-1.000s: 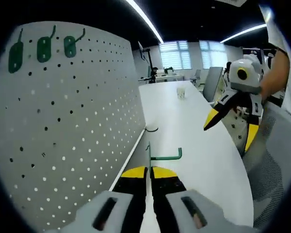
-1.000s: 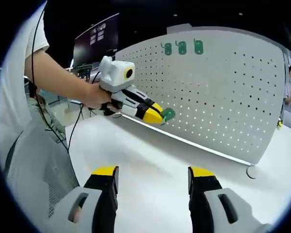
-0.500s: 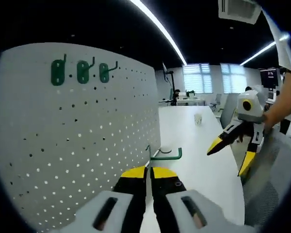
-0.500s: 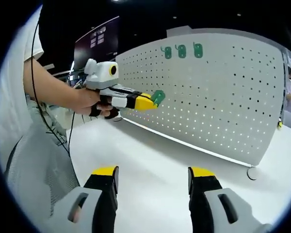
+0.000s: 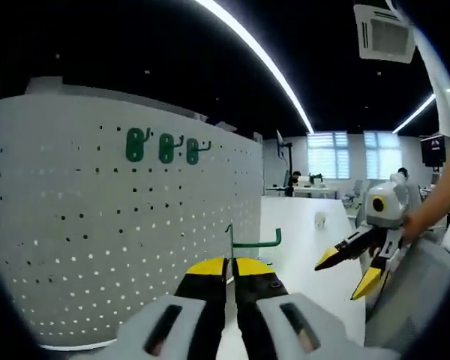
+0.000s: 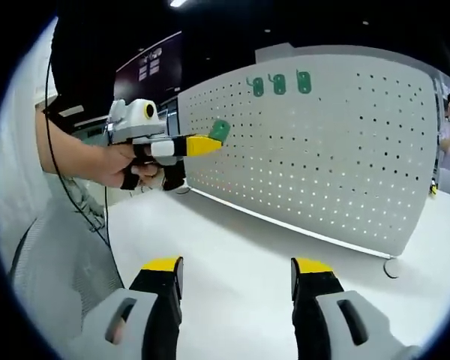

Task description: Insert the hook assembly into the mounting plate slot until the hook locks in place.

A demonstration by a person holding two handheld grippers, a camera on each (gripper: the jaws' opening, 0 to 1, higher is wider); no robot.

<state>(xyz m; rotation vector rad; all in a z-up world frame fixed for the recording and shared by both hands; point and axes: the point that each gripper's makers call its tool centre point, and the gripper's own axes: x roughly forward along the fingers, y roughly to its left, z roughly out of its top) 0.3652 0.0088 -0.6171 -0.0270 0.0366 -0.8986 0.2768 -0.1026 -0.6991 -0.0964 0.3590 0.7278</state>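
A white pegboard mounting plate [image 5: 97, 225] [image 6: 337, 150] stands upright on the white table. Three green hooks [image 5: 163, 145] [image 6: 279, 83] hang in a row near its top edge. My left gripper [image 5: 230, 268] is shut on another green hook [image 5: 251, 240], whose backplate sits edge-on between the jaws and whose arm points right. In the right gripper view the same gripper [image 6: 210, 139] is held in a person's hand, in the air, left of the plate with the green hook [image 6: 220, 130] at its tip. My right gripper [image 6: 235, 276] [image 5: 349, 271] is open and holds nothing, low over the table.
The white table [image 6: 240, 255] stretches in front of the plate. A small white cup [image 5: 320, 219] stands far down the table. A grey mesh chair [image 6: 52, 277] is at the left in the right gripper view. A person's arm [image 6: 75, 150] holds the left gripper.
The left gripper has risen and swung up with the green hook, now level with the plate's upper half. The right gripper has stayed open and still.
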